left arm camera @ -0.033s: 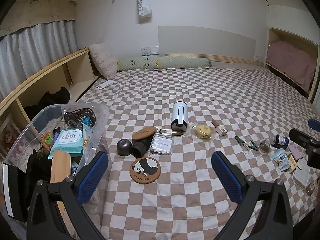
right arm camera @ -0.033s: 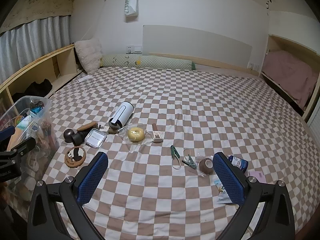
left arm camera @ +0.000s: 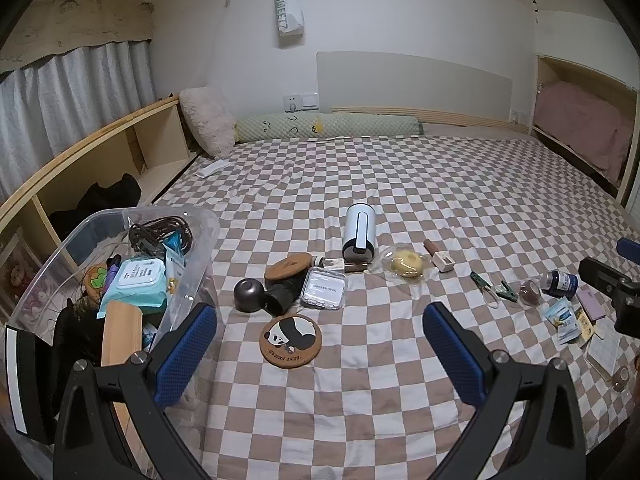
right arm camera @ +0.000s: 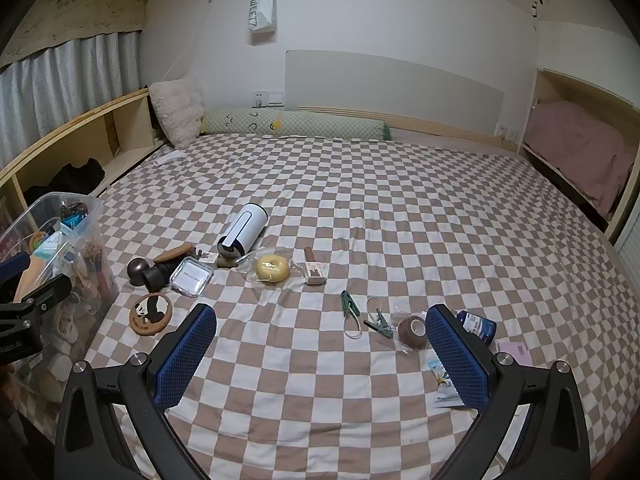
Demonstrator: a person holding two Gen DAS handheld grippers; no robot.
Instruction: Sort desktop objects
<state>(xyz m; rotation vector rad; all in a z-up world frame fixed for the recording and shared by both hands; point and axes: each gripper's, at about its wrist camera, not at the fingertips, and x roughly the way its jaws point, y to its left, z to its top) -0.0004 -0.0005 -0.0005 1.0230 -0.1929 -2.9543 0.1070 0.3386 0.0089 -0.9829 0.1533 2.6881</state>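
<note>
Small objects lie in a row on the checkered bedspread: a panda coaster (left arm camera: 291, 340) (right arm camera: 151, 314), a clear lidded box (left arm camera: 324, 288) (right arm camera: 191, 277), a white cylinder (left arm camera: 360, 233) (right arm camera: 242, 230), a yellow ring in plastic (left arm camera: 407, 263) (right arm camera: 272, 268), a brown tape roll (right arm camera: 413, 332) and a dark blue bottle (left arm camera: 559, 283) (right arm camera: 477, 325). A clear plastic bin (left arm camera: 202, 236) (right arm camera: 91, 216) at the left holds several items. My left gripper (left arm camera: 320, 352) is open and empty above the bedspread near the coaster. My right gripper (right arm camera: 320, 352) is open and empty, near the tape roll.
A wooden shelf unit (left arm camera: 100, 156) runs along the left of the bed. A fluffy pillow (left arm camera: 208, 120) and a green bolster (left arm camera: 328, 126) lie at the headboard. Green clips (right arm camera: 380, 324), sachets (left arm camera: 564, 320) and a pink pad (right arm camera: 514, 350) lie at the right.
</note>
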